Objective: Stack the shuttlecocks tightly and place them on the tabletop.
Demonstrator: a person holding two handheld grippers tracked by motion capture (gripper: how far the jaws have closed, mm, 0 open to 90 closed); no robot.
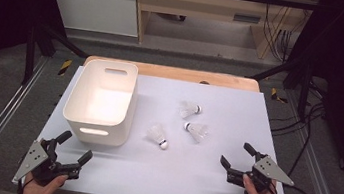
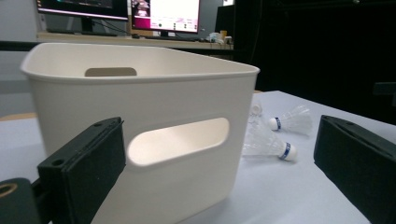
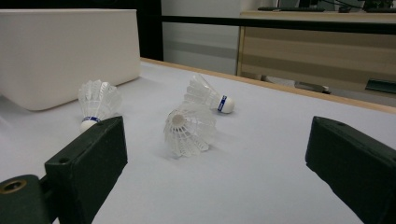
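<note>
The left tongs (image 1: pixel 75 149) rest at the near left corner of the bench (image 1: pixel 209 182), held by a hand at the bench's near edge, with the jaws spread wide and nothing between them. They point toward the near wall of the white bin (image 1: pixel 101 99), which stands just beyond them; in the left gripper view the bin (image 2: pixel 140 112) rises right in front of the jaws, its slotted handle hole facing them.

The right tongs (image 1: pixel 237 156) sit at the near right of the bench, also held by a hand at the near edge, jaws wide apart and empty, aimed leftward and away toward the middle of the bench.

Three white shuttlecocks lie on their sides in the middle of the bench, to the right of the bin and apart from one another. The right shuttlecock (image 1: pixel 197 130) is the closest to the right tongs and lies with its cork toward the left; in the right gripper view it (image 3: pixel 189 129) lies between the jaws' lines, farther off and untouched. The near shuttlecock (image 1: pixel 158 135) lies just beside the bin's right near corner, cork toward the near right. The far shuttlecock (image 1: pixel 190 109) lies beyond the other two, cork pointing right.

The bin's inside looks bare where the high view shows it.
</note>
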